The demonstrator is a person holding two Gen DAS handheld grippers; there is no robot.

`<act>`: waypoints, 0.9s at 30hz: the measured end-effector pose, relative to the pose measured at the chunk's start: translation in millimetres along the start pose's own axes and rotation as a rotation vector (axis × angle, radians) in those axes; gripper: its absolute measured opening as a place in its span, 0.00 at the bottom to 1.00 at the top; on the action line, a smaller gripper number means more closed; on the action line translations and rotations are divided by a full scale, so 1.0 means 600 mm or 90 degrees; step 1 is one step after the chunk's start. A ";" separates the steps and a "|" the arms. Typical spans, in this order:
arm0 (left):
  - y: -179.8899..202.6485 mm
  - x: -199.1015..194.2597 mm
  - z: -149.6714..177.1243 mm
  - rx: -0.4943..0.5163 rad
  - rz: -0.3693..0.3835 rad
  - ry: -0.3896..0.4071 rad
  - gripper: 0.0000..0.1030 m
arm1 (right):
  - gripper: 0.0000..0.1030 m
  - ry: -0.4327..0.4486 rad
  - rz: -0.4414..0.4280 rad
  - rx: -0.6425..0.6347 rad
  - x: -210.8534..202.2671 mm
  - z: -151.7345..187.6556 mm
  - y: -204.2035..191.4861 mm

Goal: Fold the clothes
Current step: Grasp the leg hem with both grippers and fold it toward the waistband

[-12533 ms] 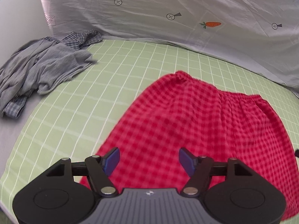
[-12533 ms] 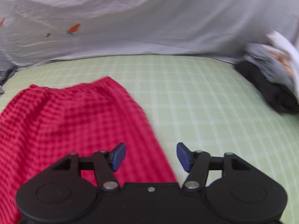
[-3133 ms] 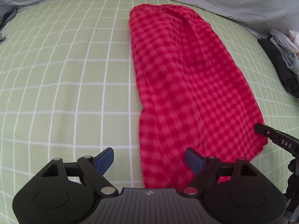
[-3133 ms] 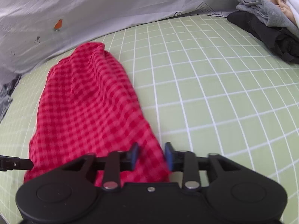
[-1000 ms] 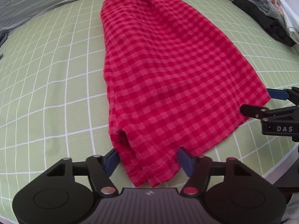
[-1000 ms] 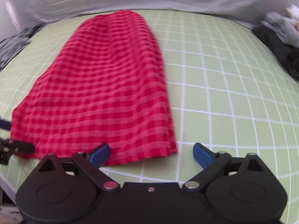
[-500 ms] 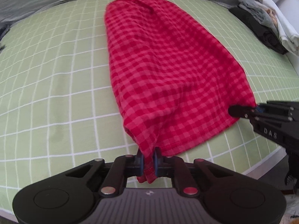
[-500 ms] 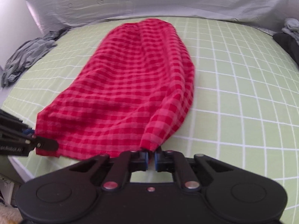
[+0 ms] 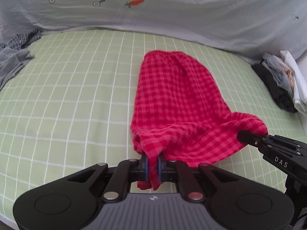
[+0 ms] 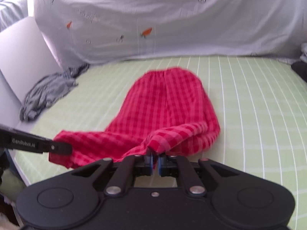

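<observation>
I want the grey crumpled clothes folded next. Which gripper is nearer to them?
Left. The left gripper holds the red checked garment's corner on the side of the grey crumpled clothes; the right gripper holds the other corner, farther away.

Your left wrist camera sits low just behind the left gripper [image 9: 152, 165], facing across the green white-gridded bed sheet [image 9: 76, 88] toward the pale grey carrot-print cloth backdrop [image 9: 153, 9]. Your right wrist camera looks the same way from behind the right gripper [image 10: 155, 163]. Both share the red checked cloth garment [image 9: 176, 99] close ahead, and each sees the other gripper at its edge.
</observation>
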State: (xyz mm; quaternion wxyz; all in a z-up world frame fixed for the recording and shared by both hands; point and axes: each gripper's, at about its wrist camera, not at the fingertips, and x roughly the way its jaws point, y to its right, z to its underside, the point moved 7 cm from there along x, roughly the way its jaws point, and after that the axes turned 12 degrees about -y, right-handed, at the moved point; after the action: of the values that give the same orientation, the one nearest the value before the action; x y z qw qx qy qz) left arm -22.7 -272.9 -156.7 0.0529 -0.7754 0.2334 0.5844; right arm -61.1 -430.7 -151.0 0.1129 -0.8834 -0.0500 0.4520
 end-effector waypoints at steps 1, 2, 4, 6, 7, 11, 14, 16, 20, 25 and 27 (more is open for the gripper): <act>-0.004 -0.003 -0.010 -0.001 0.003 0.005 0.10 | 0.05 0.006 0.000 0.003 0.001 -0.012 0.002; -0.003 -0.004 -0.021 -0.002 0.005 0.010 0.10 | 0.05 0.012 0.000 0.005 0.002 -0.023 0.004; -0.002 -0.005 -0.043 -0.002 0.010 0.021 0.10 | 0.05 0.023 0.000 0.013 0.006 -0.046 0.009; -0.001 -0.005 -0.065 0.002 0.012 0.030 0.10 | 0.05 0.033 0.000 0.023 0.011 -0.068 0.014; 0.001 -0.003 -0.078 0.004 0.013 0.032 0.10 | 0.05 0.037 0.001 0.030 0.014 -0.079 0.017; 0.006 0.006 -0.137 0.011 0.017 0.044 0.10 | 0.05 0.045 -0.008 0.034 0.034 -0.128 0.023; 0.009 0.019 -0.185 0.009 0.022 0.052 0.10 | 0.05 0.049 -0.014 0.033 0.055 -0.170 0.031; 0.005 0.034 -0.221 -0.001 0.030 0.052 0.10 | 0.05 0.049 -0.015 0.033 0.073 -0.202 0.042; -0.015 0.077 -0.293 -0.034 0.046 0.046 0.10 | 0.05 0.035 -0.026 0.046 0.128 -0.262 0.075; -0.060 0.149 -0.359 -0.093 0.054 0.023 0.11 | 0.06 0.003 -0.050 0.092 0.199 -0.306 0.118; -0.079 0.162 -0.373 -0.128 0.069 0.019 0.12 | 0.07 -0.002 -0.062 0.111 0.219 -0.318 0.133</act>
State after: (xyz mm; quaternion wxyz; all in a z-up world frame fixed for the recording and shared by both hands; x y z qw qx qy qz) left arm 215.3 -339.3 -186.3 -0.0601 -0.7717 0.2160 0.5952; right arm 169.2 -512.3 -166.0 0.2111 -0.8661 -0.0538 0.4498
